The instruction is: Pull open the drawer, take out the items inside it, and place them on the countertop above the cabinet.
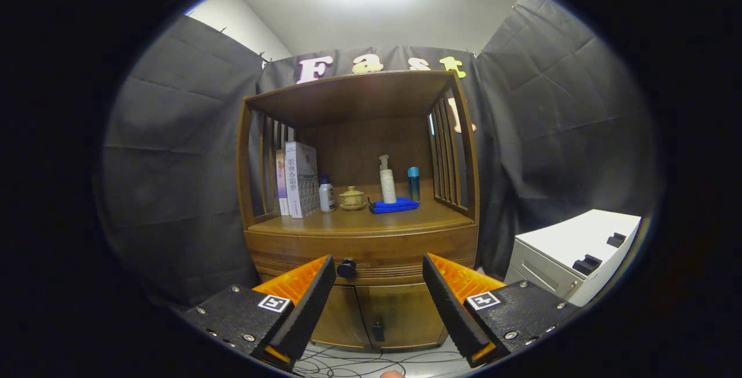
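A brown wooden cabinet point(359, 233) stands ahead of me against the booth wall. Its drawer point(382, 253) sits shut under the countertop point(348, 221), with a dark round knob point(346, 268) on its front. My gripper point(379, 268) is open and held apart from the cabinet. The knob shows just inside the left fingertip point(324, 276), still beyond the fingers. Nothing is between the fingers. The drawer's inside is hidden.
On the countertop stand books point(298, 180), a small white bottle point(327, 195), a yellow lidded cup point(352, 198), a pump bottle point(387, 181) on a blue cloth point(394, 206), and a blue bottle point(413, 184). Two lower doors point(377, 314) are shut. A white unit point(574, 253) stands right. Cables point(371, 360) lie on the floor.
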Action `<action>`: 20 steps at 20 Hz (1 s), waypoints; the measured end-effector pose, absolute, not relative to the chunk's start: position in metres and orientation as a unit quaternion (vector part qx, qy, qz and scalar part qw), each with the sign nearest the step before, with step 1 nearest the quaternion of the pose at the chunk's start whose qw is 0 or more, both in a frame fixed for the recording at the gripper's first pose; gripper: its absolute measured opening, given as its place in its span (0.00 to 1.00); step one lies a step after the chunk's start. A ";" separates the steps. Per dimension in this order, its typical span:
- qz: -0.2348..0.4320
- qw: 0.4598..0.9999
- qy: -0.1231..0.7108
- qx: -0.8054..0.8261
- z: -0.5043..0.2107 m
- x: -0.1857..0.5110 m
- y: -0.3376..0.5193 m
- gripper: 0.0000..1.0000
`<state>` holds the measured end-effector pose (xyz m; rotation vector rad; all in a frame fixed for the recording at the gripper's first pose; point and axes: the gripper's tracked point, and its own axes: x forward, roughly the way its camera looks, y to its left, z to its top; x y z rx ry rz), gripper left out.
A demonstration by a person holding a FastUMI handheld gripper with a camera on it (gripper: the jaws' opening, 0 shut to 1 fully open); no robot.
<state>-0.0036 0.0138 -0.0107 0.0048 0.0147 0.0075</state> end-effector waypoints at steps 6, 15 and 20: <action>0.012 1.000 0.011 -0.002 -0.017 0.000 0.023 0.94; 0.020 1.000 -0.006 -0.006 -0.005 0.034 0.036 0.94; 0.025 0.999 -0.005 -0.022 -0.012 0.062 0.046 0.95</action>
